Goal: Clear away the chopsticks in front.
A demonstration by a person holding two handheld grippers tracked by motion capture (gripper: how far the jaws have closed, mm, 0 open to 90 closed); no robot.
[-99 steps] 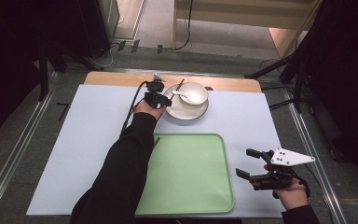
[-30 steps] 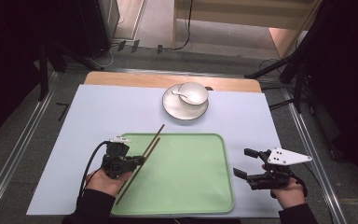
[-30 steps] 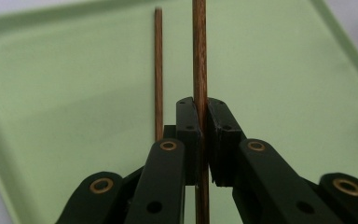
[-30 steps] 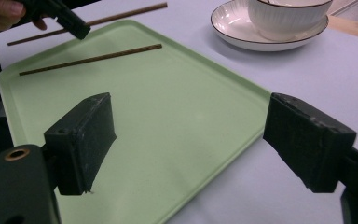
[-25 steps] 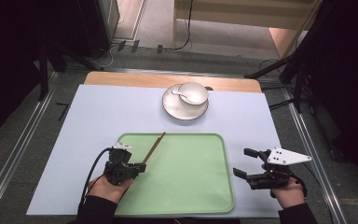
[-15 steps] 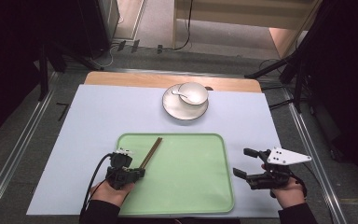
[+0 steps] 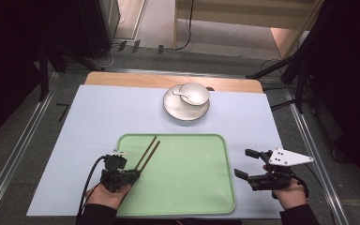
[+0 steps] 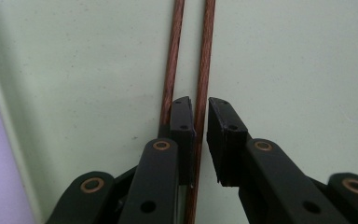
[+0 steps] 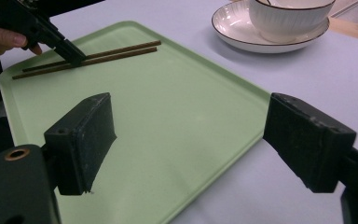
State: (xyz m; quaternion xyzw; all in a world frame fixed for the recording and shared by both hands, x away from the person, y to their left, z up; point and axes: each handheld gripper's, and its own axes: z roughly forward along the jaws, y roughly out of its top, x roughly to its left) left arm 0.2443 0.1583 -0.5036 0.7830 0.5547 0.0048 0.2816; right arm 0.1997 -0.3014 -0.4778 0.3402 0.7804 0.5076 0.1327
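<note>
Across the table (image 7: 98,117), under its pale lilac cover, we find the green tray (image 7: 187,187) lying near our edge, with a strip of bare wood showing at the far side. Beyond the tray sits a white saucer (image 7: 176,111) carrying a white bowl (image 7: 194,93) with a spoon (image 7: 180,95) in it, well apart from our hands. Our right gripper (image 7: 244,164) hovers just off the tray's right rim, released, its jaws spread wide with nothing between them; in the right gripper view the tray (image 9: 168,121) and the saucer (image 9: 242,35) lie ahead of it. Our left gripper (image 7: 138,172) is low over the tray's left part, and its jaws have just been opening. On the tray's floor lie the two brown chopsticks (image 7: 146,152), side by side and slanting away towards the far rim. In the left gripper view one chopstick (image 8: 201,84) runs through the narrow gap between the jaws with the pads not pressing on it, while the other (image 8: 171,70) passes beside the left-hand jaw.
</note>
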